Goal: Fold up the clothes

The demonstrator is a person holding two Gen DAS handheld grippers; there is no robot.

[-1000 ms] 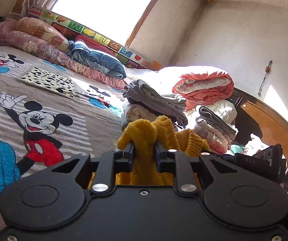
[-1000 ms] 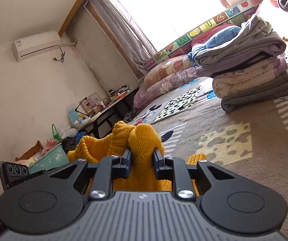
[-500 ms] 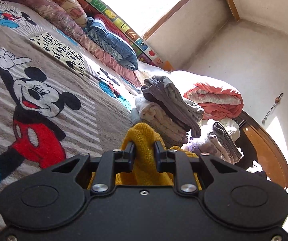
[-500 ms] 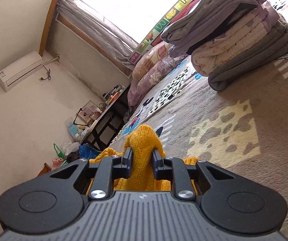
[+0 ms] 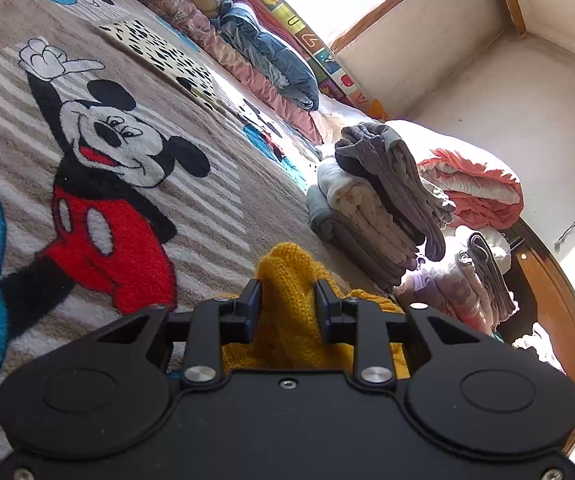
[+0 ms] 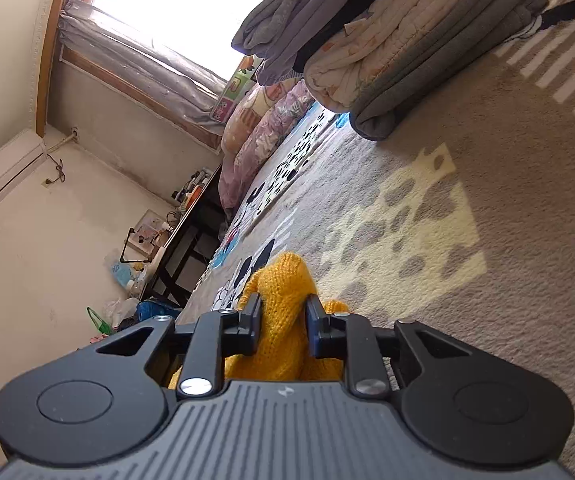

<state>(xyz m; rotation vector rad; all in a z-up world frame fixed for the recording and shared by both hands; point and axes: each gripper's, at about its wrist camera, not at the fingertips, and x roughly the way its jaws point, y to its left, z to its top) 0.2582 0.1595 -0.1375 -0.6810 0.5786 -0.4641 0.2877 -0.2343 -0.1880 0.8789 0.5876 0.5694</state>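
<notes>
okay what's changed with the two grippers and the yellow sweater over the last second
Both grippers came down toward the blanket. The left gripper and right gripper are opening their jaws, the yellow sweater still bunched between them. The folded stack stayed put.

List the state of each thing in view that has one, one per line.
Left gripper: jaws opening, yellow knit sweater between them.
Right gripper: jaws opening, the same sweater between them.
Yellow knit sweater: bunched, low over the cartoon blanket.
Grey and cream stack: folded, piled on the blanket.
Coral quilt: rolled up.
Curtain: gathered below the window.
Air conditioner: flap closed.
</notes>
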